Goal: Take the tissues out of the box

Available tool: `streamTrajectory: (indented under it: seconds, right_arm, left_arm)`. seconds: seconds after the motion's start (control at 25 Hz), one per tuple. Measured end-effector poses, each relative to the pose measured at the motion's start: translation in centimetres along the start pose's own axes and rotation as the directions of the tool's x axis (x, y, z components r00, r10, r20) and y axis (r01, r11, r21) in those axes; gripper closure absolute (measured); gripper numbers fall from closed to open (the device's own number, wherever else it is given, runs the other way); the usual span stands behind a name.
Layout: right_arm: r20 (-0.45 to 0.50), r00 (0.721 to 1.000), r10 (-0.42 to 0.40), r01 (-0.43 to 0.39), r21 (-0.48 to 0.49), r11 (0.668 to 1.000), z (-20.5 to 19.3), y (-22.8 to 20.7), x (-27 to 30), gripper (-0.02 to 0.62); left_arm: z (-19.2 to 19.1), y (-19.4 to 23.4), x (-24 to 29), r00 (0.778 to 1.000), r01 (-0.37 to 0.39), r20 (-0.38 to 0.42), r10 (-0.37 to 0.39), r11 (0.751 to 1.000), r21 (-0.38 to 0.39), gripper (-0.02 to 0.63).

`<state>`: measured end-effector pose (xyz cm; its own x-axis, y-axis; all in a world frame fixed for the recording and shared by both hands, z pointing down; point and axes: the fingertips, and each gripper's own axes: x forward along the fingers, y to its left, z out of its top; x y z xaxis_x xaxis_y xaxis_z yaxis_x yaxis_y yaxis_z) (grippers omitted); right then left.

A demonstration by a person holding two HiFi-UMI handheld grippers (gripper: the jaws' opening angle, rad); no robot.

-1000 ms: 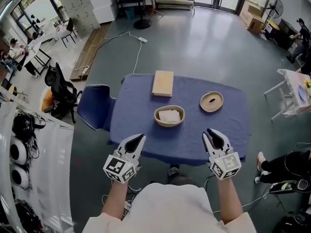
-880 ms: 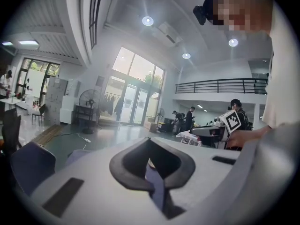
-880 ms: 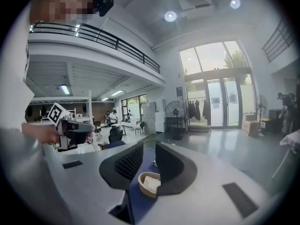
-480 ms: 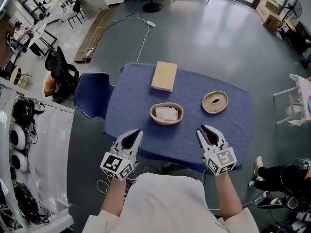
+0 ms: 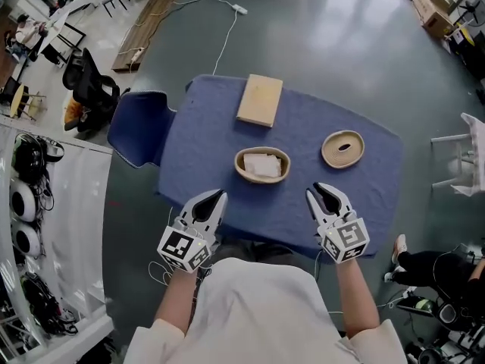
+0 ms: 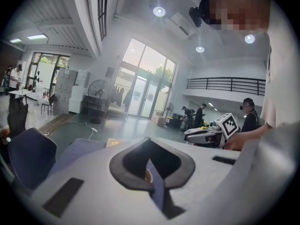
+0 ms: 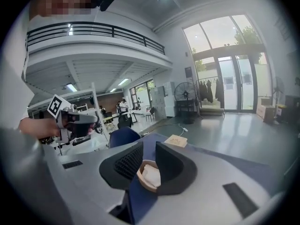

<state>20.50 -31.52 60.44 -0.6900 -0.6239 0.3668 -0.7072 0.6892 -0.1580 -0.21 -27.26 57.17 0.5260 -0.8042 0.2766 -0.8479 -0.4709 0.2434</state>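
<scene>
On the blue-clothed table (image 5: 212, 127), an oval wooden bowl (image 5: 262, 164) holds folded white tissues (image 5: 264, 165). A flat tan box (image 5: 260, 100) lies closed at the far edge. A round wooden dish with a slot (image 5: 342, 149) sits at the right. My left gripper (image 5: 208, 202) and right gripper (image 5: 324, 196) hover over the near edge, either side of the bowl and short of it. Both stand open and hold nothing. In the right gripper view the bowl (image 7: 149, 176) shows between the jaws, with the box (image 7: 176, 141) behind it.
A blue chair (image 5: 136, 139) stands against the table's left side, with a black office chair (image 5: 87, 89) further left. A white cable with a power strip (image 5: 236, 9) runs across the floor beyond the table. A white folding table (image 5: 471, 154) stands at the right.
The head view has shifted, so the table sits a little lower and closer. Both grippers have crept forward to the table's near edge. Nothing on the table has moved.
</scene>
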Motion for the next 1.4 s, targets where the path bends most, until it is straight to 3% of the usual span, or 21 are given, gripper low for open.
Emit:
streamTrajectory:
  seconds: [0.28,0.48,0.76,0.96,1.2,1.4]
  right_arm:
    - [-0.088,0.996,-0.027,0.027,0.002,1.000,-3.1,-2.3,10.6,0.492]
    - [-0.162,0.987,-0.001,-0.005,-0.033,0.999,-6.5,-2.6,18.4,0.492]
    - [-0.364,0.929,0.068,-0.118,-0.116,0.986,-14.5,-2.3,28.0,0.471]
    - [-0.425,0.899,0.105,-0.197,-0.179,0.964,-18.0,-1.8,33.8,0.471]
    - [-0.563,0.814,0.144,-0.345,-0.268,0.900,-22.9,-1.6,39.7,0.451]
    - [-0.664,0.735,0.135,-0.481,-0.370,0.795,-27.0,-1.5,42.7,0.420]
  left_arm:
    - [-3.3,7.8,5.4,0.998,0.048,-0.050,-0.049,0.999,-0.017,0.600]
    - [-6.7,14.0,8.0,0.995,0.042,-0.091,-0.045,0.998,-0.042,0.600]
    - [-11.0,19.4,9.8,0.988,0.033,-0.148,-0.047,0.995,-0.097,0.600]
    - [-13.4,21.8,10.6,0.984,0.031,-0.171,-0.054,0.990,-0.134,0.600]
    - [-15.7,24.6,12.1,0.979,0.029,-0.196,-0.059,0.988,-0.155,0.600]
    - [-17.3,26.0,13.2,0.977,0.013,-0.208,-0.049,0.985,-0.171,0.600]
